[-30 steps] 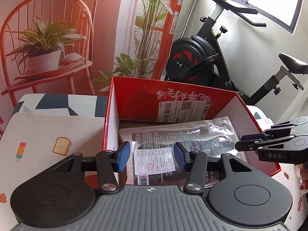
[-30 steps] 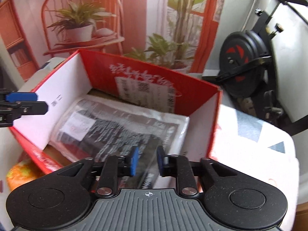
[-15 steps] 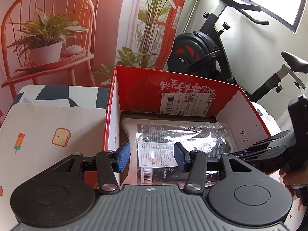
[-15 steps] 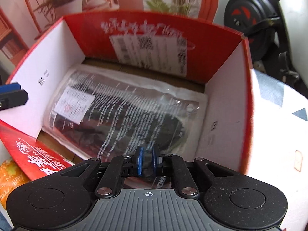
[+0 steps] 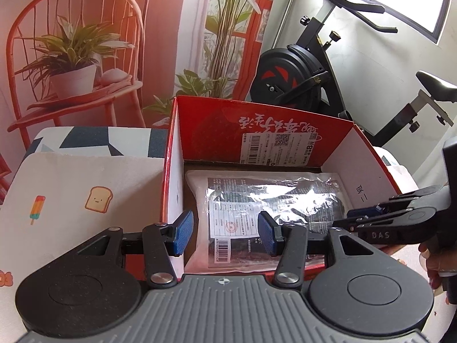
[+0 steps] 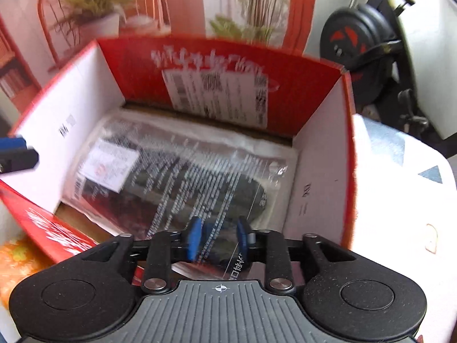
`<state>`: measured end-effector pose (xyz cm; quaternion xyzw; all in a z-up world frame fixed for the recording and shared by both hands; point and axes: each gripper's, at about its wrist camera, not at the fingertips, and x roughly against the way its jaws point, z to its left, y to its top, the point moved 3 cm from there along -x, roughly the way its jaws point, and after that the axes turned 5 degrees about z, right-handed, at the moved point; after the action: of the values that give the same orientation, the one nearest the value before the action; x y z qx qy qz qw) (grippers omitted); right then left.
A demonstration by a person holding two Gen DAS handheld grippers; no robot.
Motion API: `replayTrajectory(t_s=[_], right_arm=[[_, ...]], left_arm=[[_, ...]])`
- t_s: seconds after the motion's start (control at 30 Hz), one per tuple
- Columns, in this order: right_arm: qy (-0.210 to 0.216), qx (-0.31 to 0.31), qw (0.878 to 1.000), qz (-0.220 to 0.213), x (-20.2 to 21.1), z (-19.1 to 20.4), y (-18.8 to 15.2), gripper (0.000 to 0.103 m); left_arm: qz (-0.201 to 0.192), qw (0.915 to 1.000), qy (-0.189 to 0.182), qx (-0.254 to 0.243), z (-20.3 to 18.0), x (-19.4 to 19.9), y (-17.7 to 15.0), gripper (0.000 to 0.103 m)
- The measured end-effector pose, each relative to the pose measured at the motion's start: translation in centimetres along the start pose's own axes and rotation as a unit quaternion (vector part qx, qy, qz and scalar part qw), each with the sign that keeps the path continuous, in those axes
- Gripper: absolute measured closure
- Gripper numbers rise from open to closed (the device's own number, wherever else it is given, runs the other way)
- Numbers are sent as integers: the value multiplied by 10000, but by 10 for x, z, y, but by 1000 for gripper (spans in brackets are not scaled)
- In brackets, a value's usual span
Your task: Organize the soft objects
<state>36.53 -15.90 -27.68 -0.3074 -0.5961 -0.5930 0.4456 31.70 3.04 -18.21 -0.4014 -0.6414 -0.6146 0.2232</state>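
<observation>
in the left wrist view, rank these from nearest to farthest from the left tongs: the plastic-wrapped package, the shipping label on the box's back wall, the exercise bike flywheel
From the left tongs:
1. Plastic-wrapped package, lying in the red box, right below and ahead of the tongs.
2. Shipping label, on the box's far inner wall, straight ahead.
3. Exercise bike flywheel, behind the box, upper right.

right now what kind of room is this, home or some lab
Most likely a room in a home, doubling as a workout corner. An exercise bike stands by the window, a printed backdrop of a chair and plants hangs behind, and a red cardboard box sits on a cartoon-patterned cloth.
</observation>
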Motion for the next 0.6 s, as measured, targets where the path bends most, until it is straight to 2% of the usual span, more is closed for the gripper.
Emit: replayTrajectory(t_s=[0.03, 0.1, 0.17, 0.23, 0.4, 0.6], right_arm=[[7, -31, 9999, -133, 6, -1, -1, 69], [75, -81, 9991, -421, 21, -1, -6, 57], [83, -118, 9978, -647, 34, -1, -13, 49], [134, -96, 9967, -796, 46, 0, -21, 49], [210, -198, 9936, -1094, 66, -1, -39, 49], [379, -363, 9873, -1497, 88, -2, -63, 49]], left_arm=[[-7, 10000, -2, -17, -1, 3, -1, 50], [-25, 10000, -15, -65, -3, 11, -6, 50], [-28, 9999, -32, -111, -5, 18, -13, 50], [-3, 9999, -57, -128, -7, 23, -20, 50], [-232, 9989, 53, -394, -15, 42, -32, 50], [-297, 9990, -114, -328, -20, 58, -46, 50]])
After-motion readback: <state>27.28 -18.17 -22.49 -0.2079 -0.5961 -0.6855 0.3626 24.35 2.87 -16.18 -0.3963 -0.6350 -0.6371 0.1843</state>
